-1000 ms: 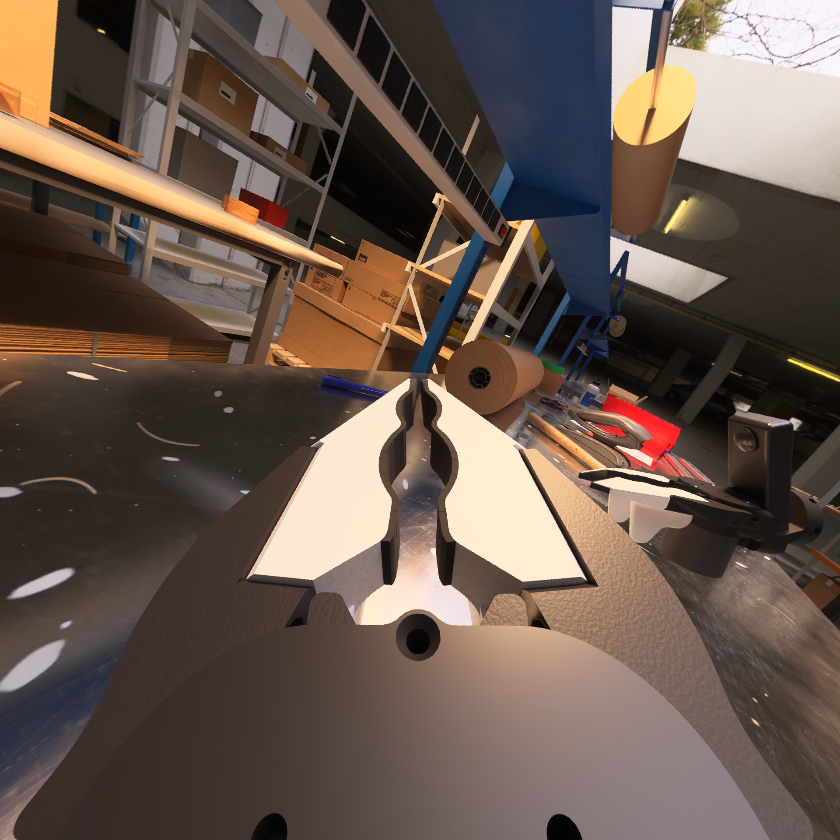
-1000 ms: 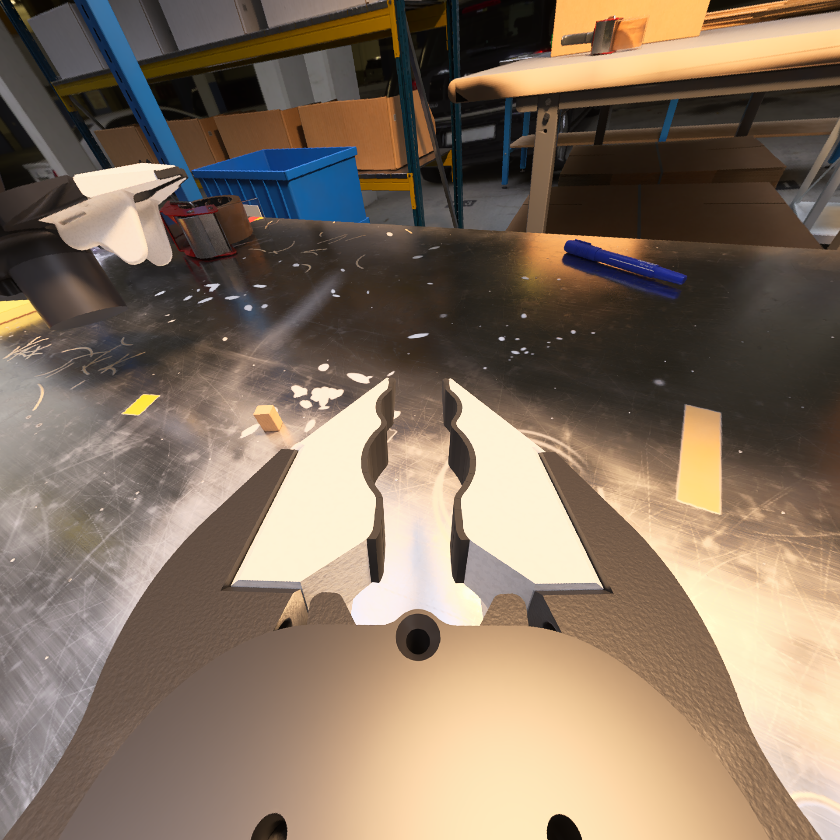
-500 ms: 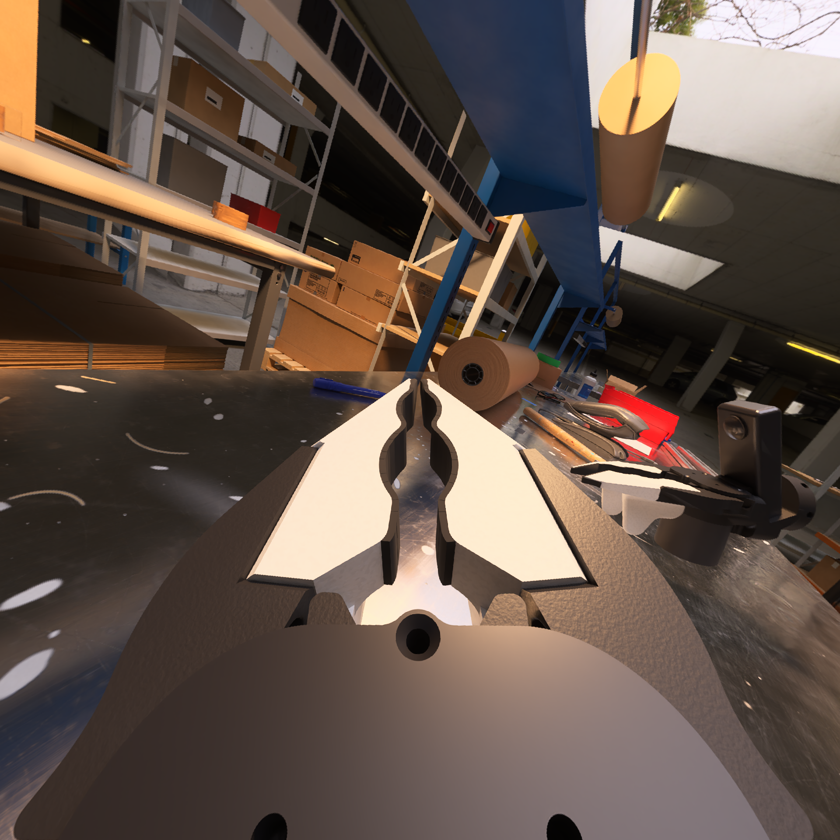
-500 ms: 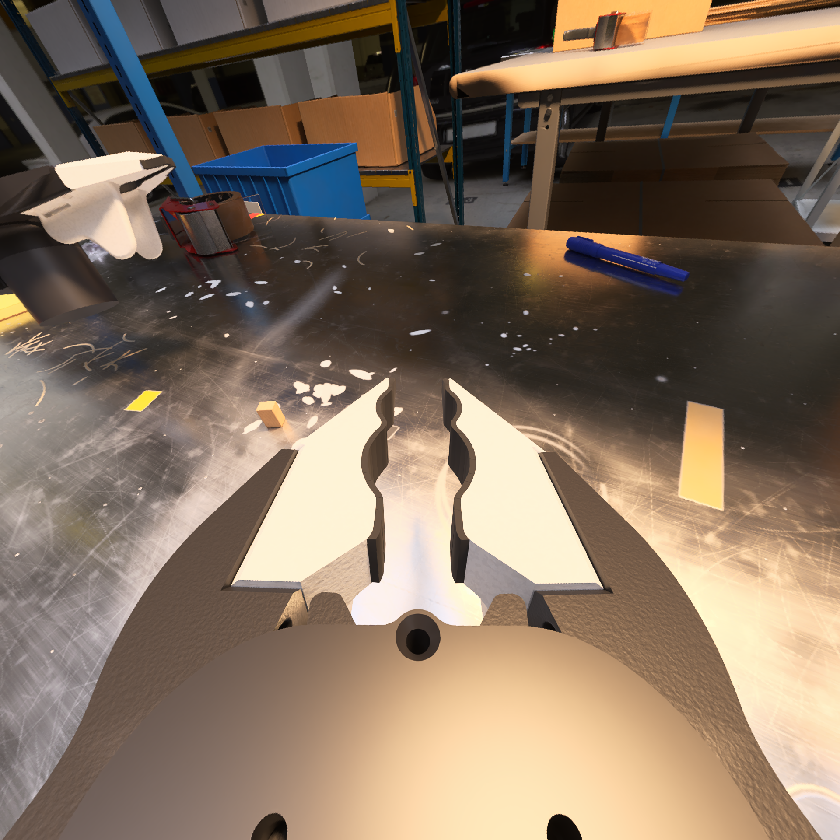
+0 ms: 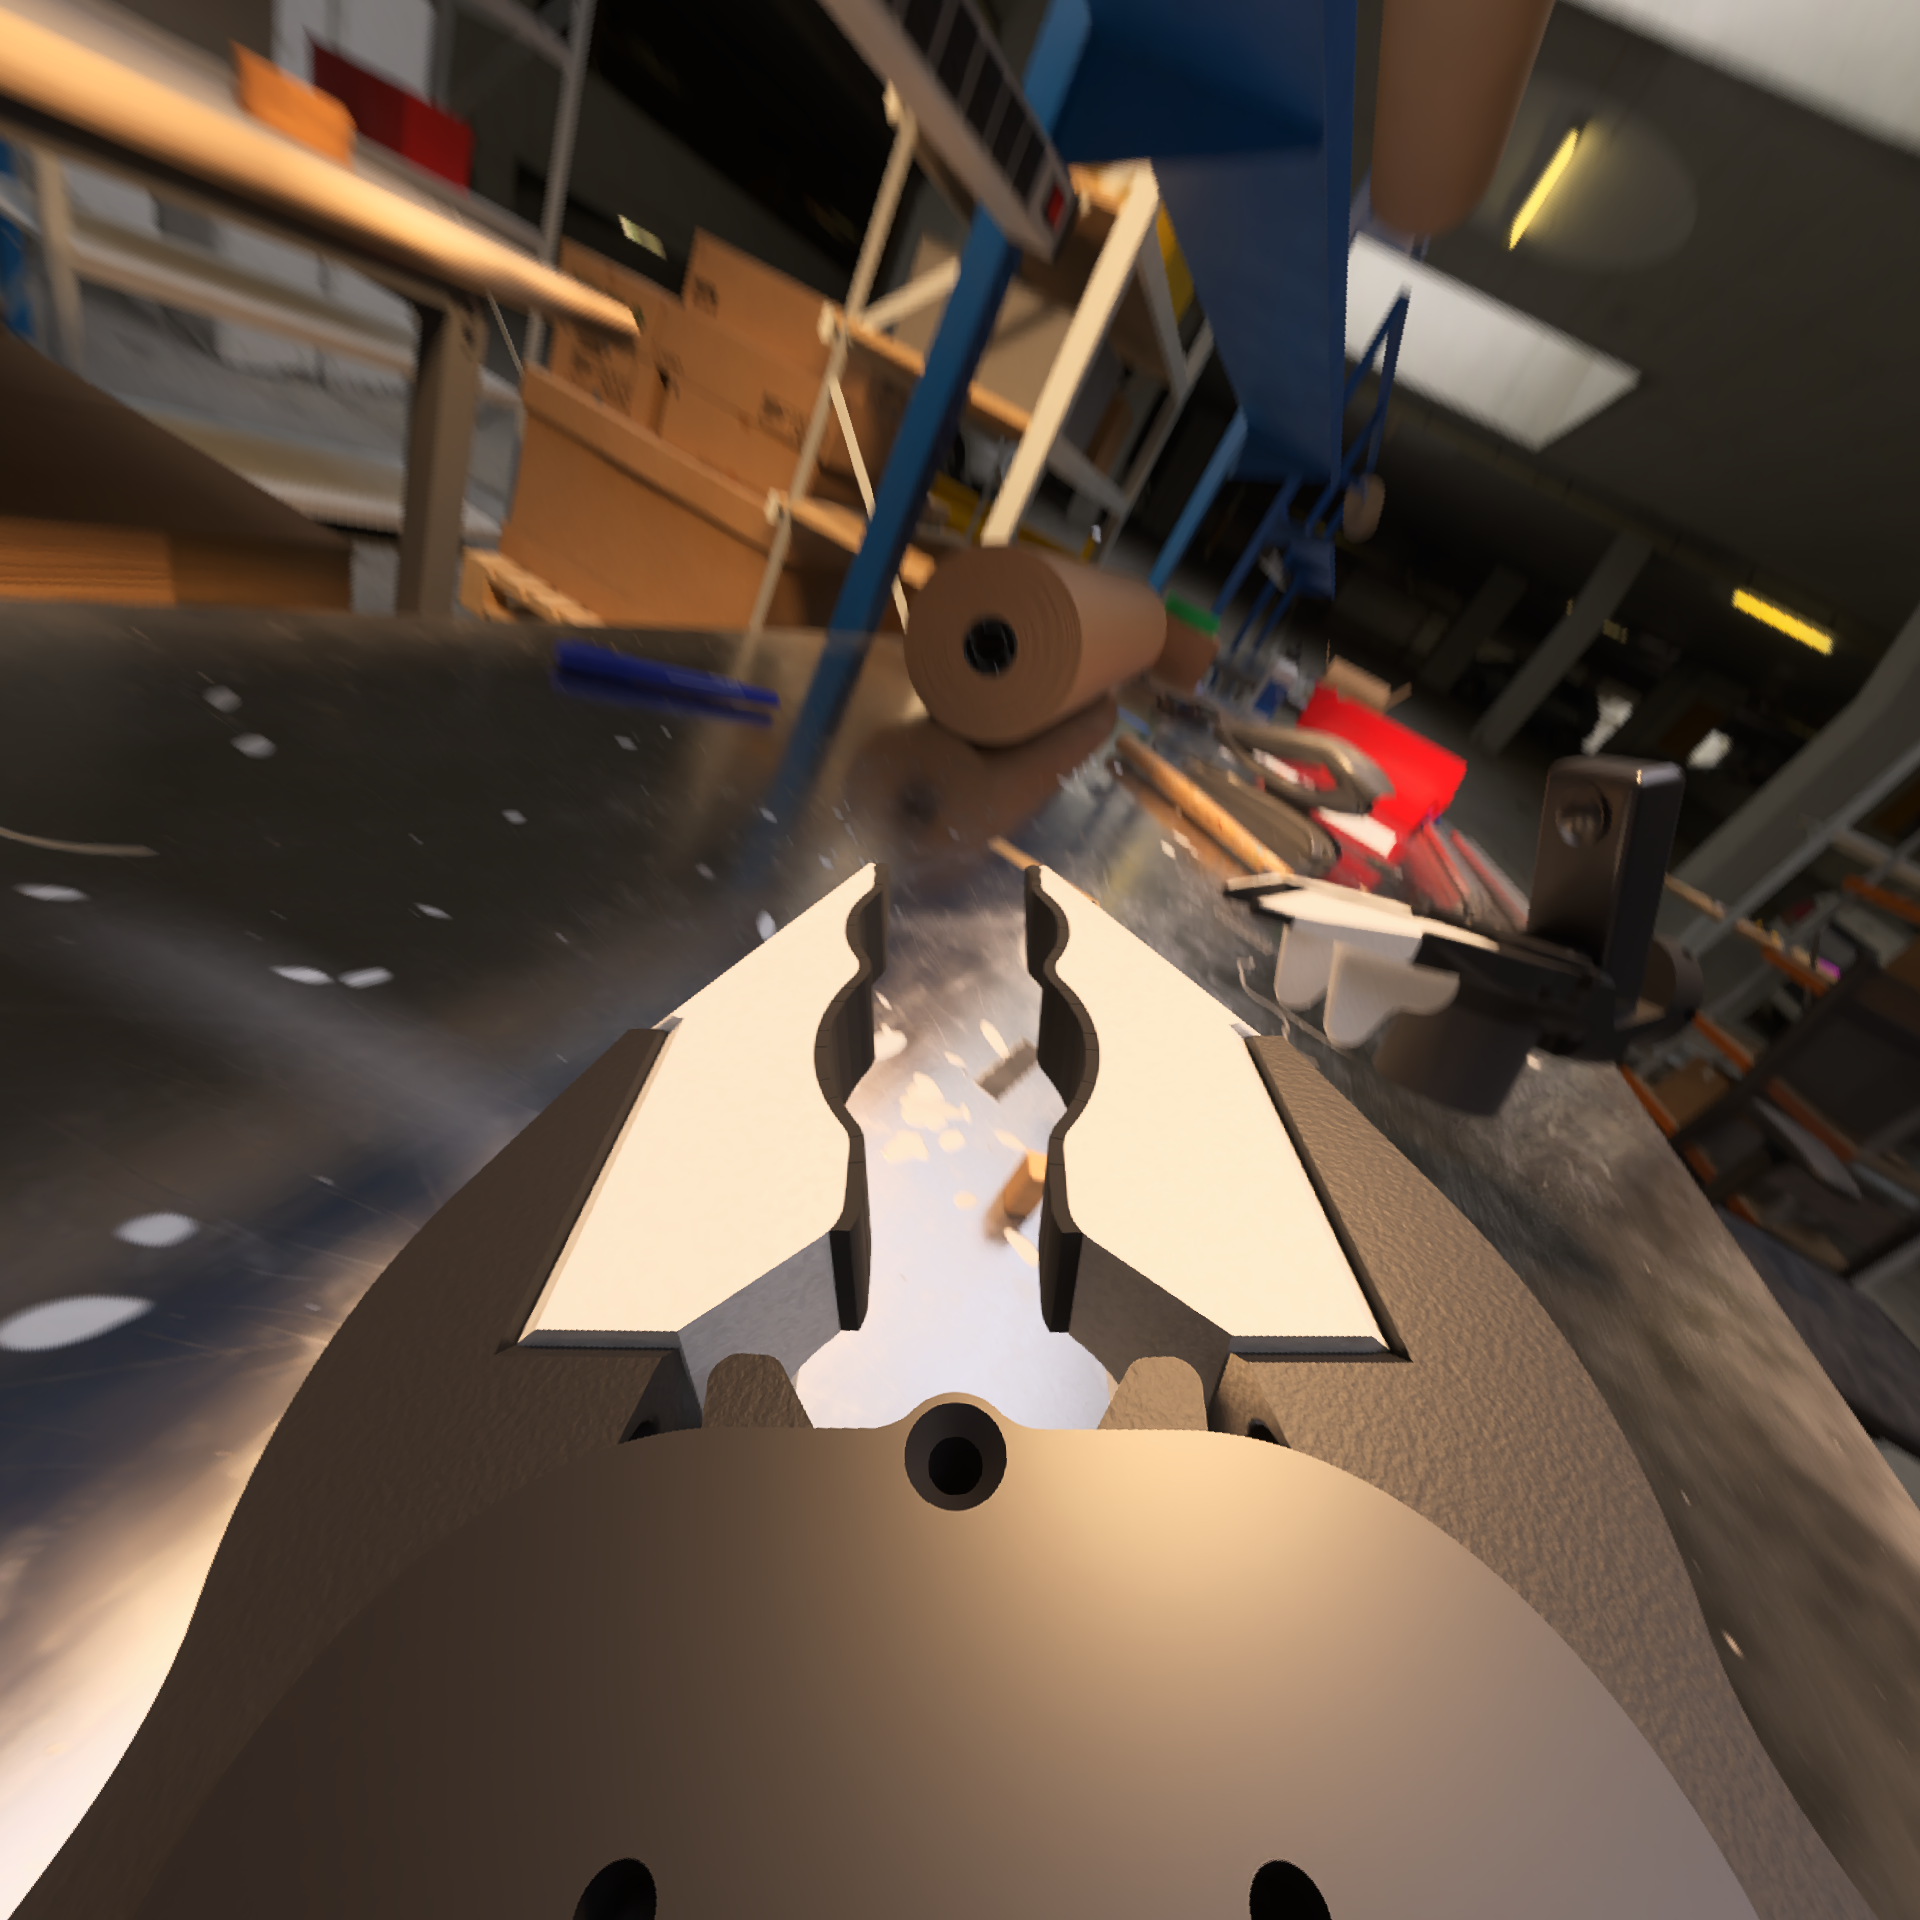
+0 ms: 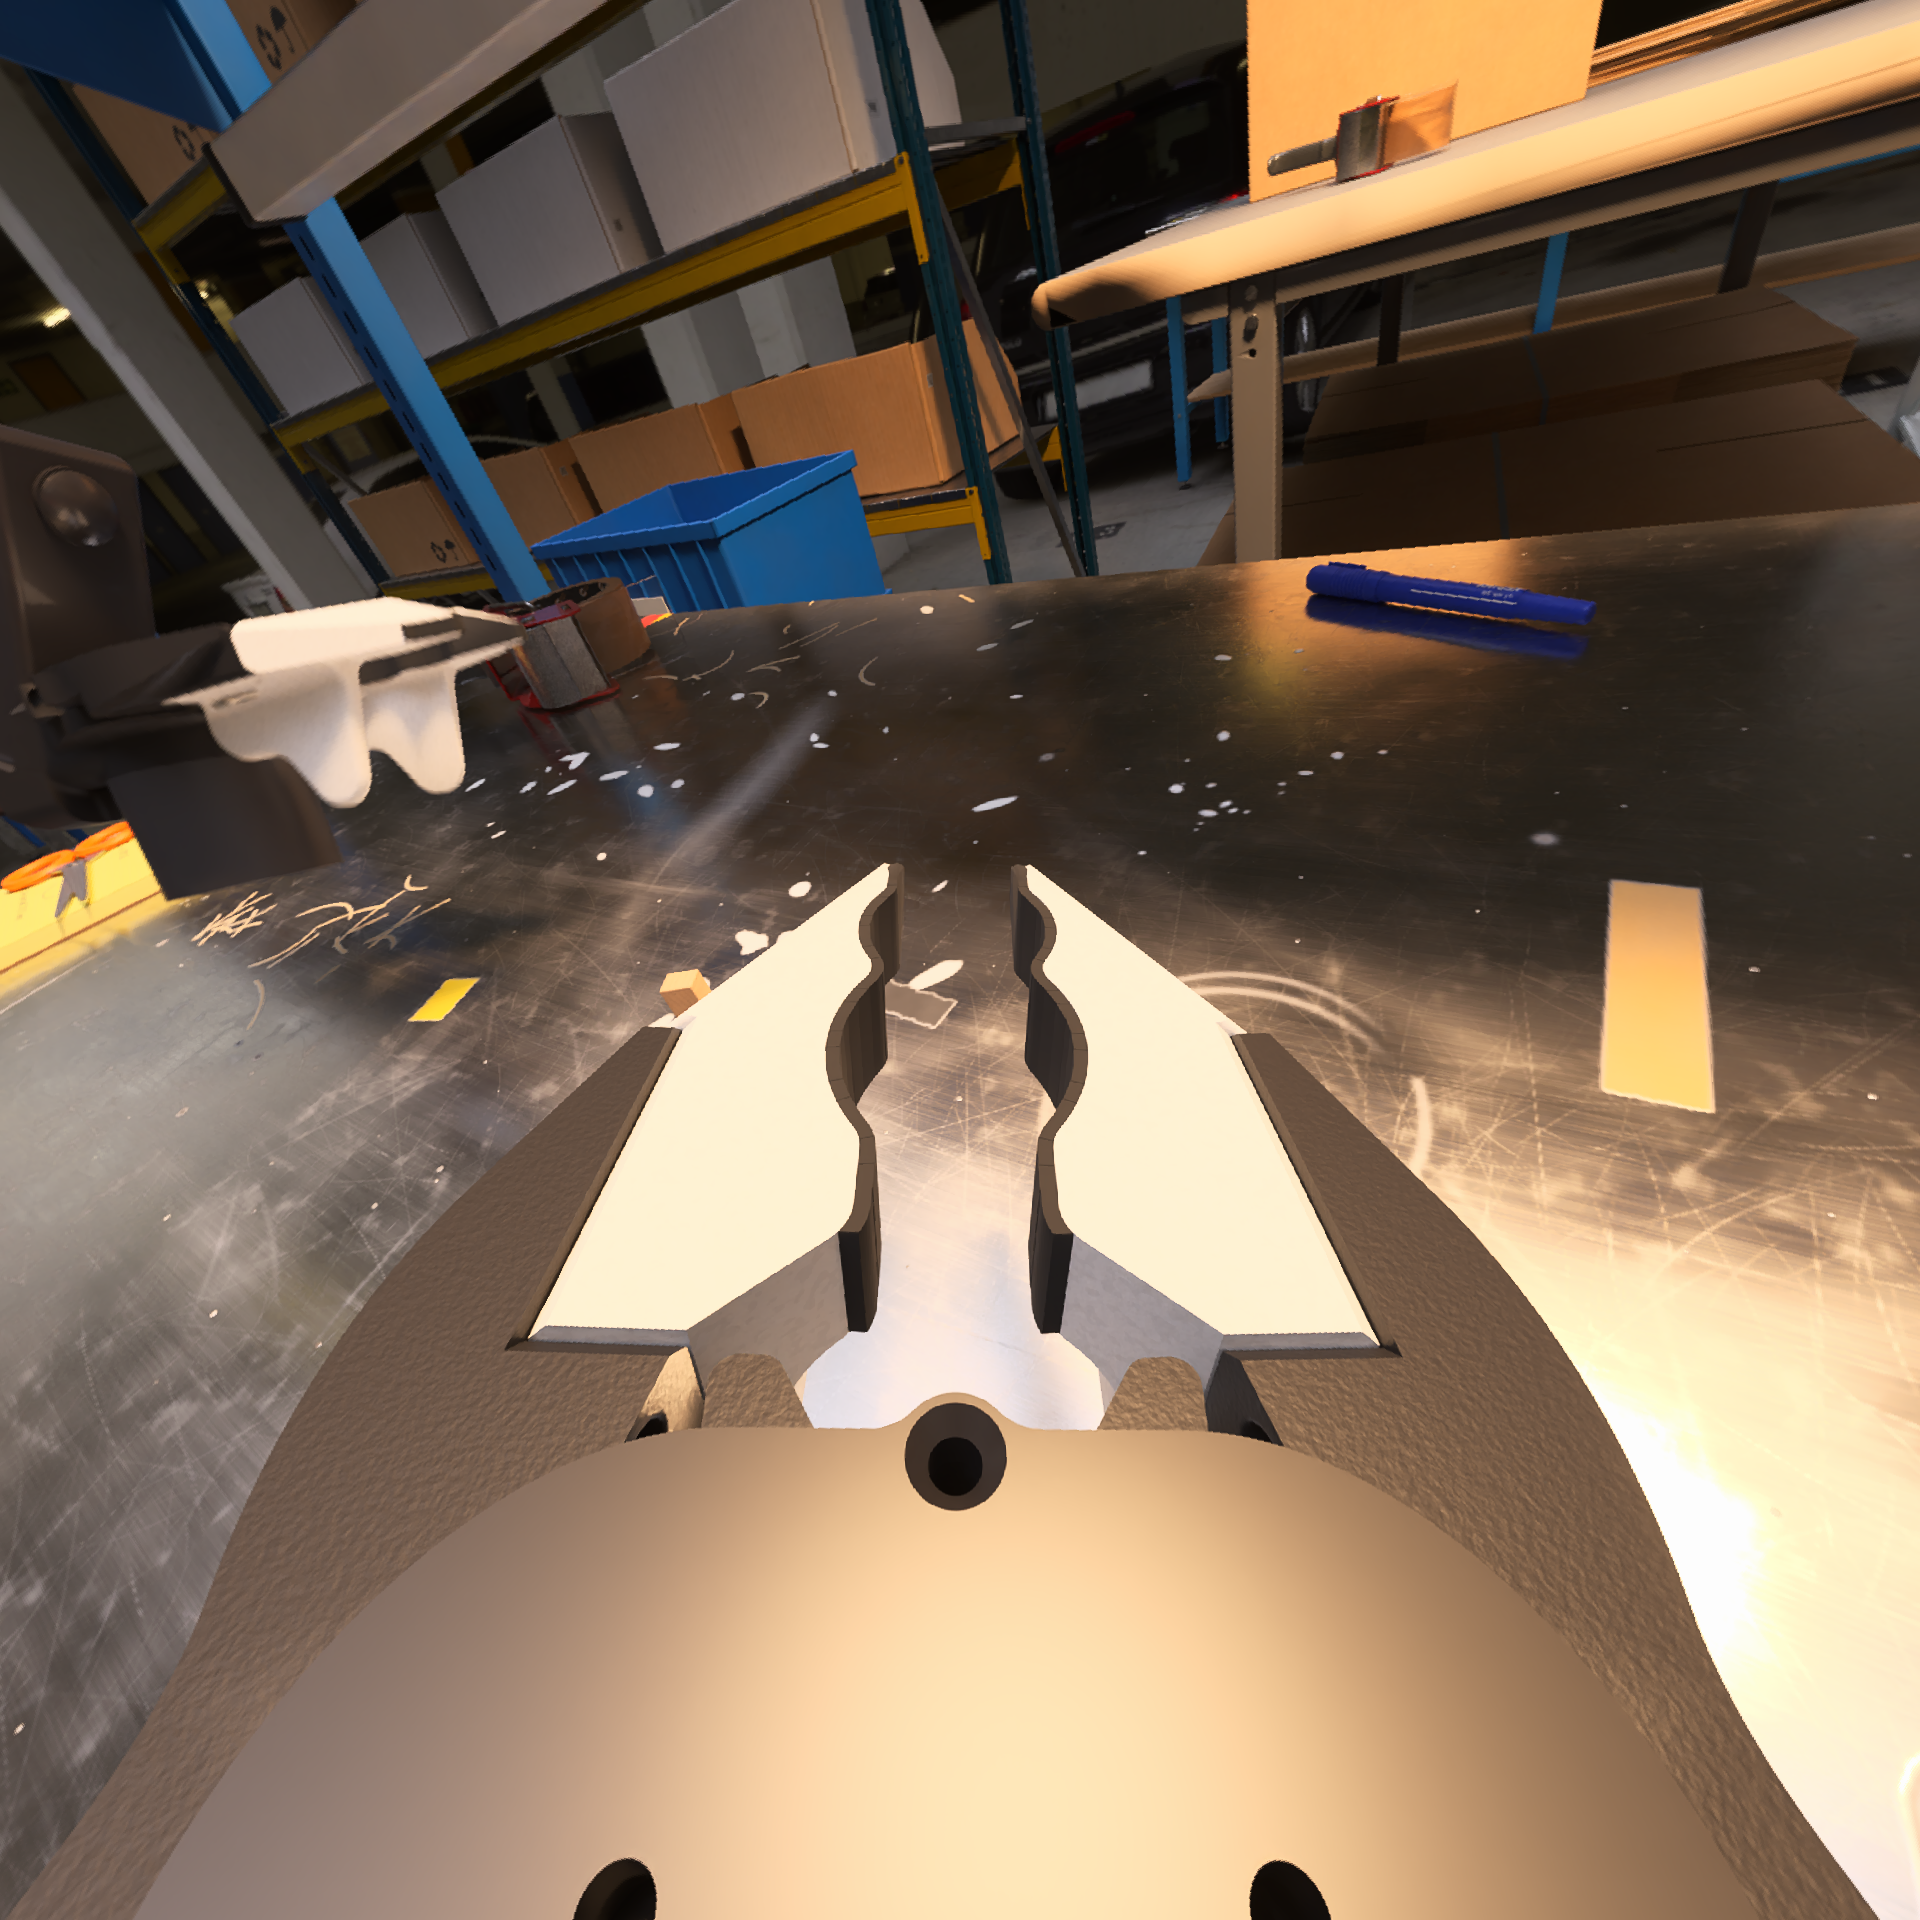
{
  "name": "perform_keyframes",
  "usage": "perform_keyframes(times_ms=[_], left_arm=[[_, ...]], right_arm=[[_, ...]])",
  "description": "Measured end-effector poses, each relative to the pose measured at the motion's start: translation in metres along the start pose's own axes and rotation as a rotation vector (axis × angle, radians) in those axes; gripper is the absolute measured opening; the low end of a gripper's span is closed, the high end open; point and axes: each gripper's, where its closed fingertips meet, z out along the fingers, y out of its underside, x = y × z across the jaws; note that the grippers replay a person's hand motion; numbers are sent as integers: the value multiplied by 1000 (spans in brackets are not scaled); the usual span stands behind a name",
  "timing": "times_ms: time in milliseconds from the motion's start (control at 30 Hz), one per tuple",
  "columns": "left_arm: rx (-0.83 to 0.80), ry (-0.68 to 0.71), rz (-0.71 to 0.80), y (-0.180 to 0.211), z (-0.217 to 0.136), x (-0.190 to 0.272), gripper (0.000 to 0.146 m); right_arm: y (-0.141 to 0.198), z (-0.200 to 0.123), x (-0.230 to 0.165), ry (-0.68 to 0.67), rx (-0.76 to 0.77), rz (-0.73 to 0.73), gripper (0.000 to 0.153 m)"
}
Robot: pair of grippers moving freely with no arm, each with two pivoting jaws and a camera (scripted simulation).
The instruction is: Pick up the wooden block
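The wooden block [image 5: 1021, 1187] is a small tan cube lying on the scratched metal table [image 5: 312, 1039]. In the left wrist view it shows through the gap between my left gripper's fingers, close to the right finger. My left gripper [image 5: 951, 878] is open, empty and tilted down over the block. In the right wrist view the block [image 6: 683, 989] lies just left of my right gripper's left finger. My right gripper [image 6: 956, 873] is open and empty above the table. Each gripper also shows in the other's view, the right one [image 5: 1351, 935] and the left one [image 6: 343, 675].
A blue marker [image 6: 1449, 603] lies far right on the table. A brown paper roll [image 5: 1029, 644] and red tool tray [image 5: 1382, 769] stand beyond the left gripper. A tape dispenser [image 6: 566, 644], a yellow strip [image 6: 1657, 997] and orange scissors [image 6: 62, 862] are also there.
My left gripper has opened from shut and pitched down toward the table, bringing the block into its gap. My right gripper has shifted, and the block now sits next to its left finger.
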Motion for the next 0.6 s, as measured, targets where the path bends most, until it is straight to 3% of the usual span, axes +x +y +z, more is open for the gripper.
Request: perform_keyframes(times_ms=[167,267,400,600], left_arm=[[-304,-83,169,52,18,18,41],[-445,-139,272,76,25,26,42],[-582,-129,304,105,32,42,41],[-655,-155,337,122,46,34,25]], right_arm=[[3,2,-2,24,-20,-44,20],[5,4,-5,27,-39,-72,20],[4,3,-5,24,-34,-66,20],[6,4,-6,29,-44,-90,20]])
